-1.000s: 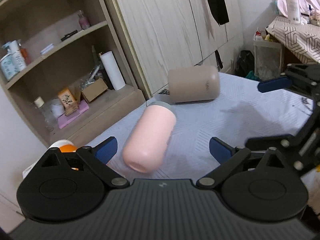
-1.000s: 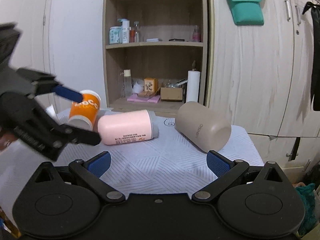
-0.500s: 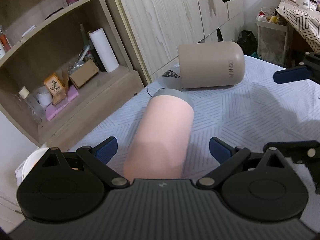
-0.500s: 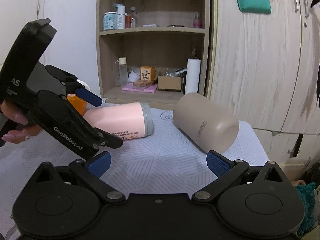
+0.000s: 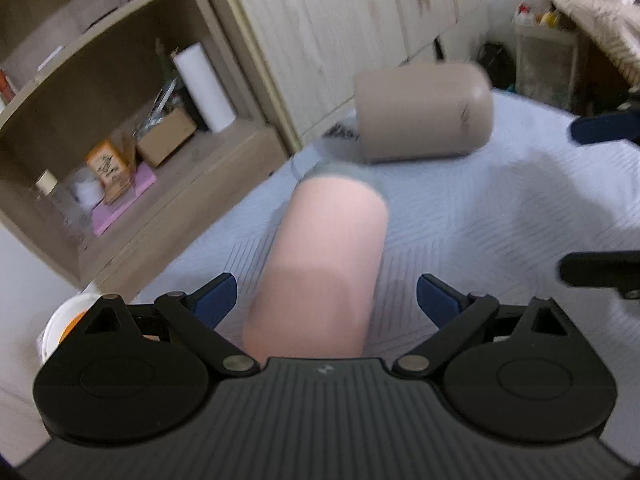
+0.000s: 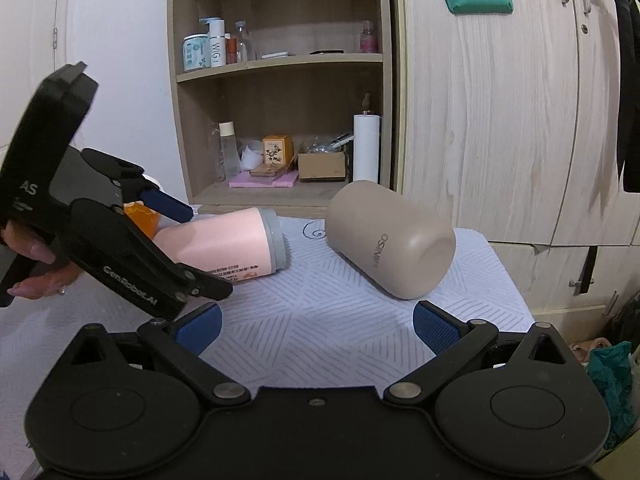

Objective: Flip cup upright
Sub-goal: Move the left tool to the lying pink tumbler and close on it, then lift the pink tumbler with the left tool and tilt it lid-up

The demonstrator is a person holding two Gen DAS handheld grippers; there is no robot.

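A pink cup (image 5: 324, 264) with a grey rim lies on its side on the white patterned cloth (image 5: 480, 216); it also shows in the right wrist view (image 6: 224, 246). My left gripper (image 5: 326, 304) is open, its blue pads either side of the cup's base end, not closed on it. A beige cup (image 5: 424, 114) lies on its side further back, also in the right wrist view (image 6: 392, 240). My right gripper (image 6: 316, 326) is open and empty, in front of the beige cup. The left gripper's fingers (image 6: 168, 206) show at left there.
An orange paper cup (image 6: 140, 216) stands behind the left gripper, at the cloth's left end (image 5: 64, 324). A wooden shelf unit (image 6: 280, 80) with bottles and boxes and a wardrobe (image 6: 500, 100) stand behind the table. The table's right edge (image 6: 508, 280) drops off.
My left gripper has moved forward over the pink cup, so its open fingers now straddle the cup's base end. My right gripper has moved slightly closer to the beige cup.
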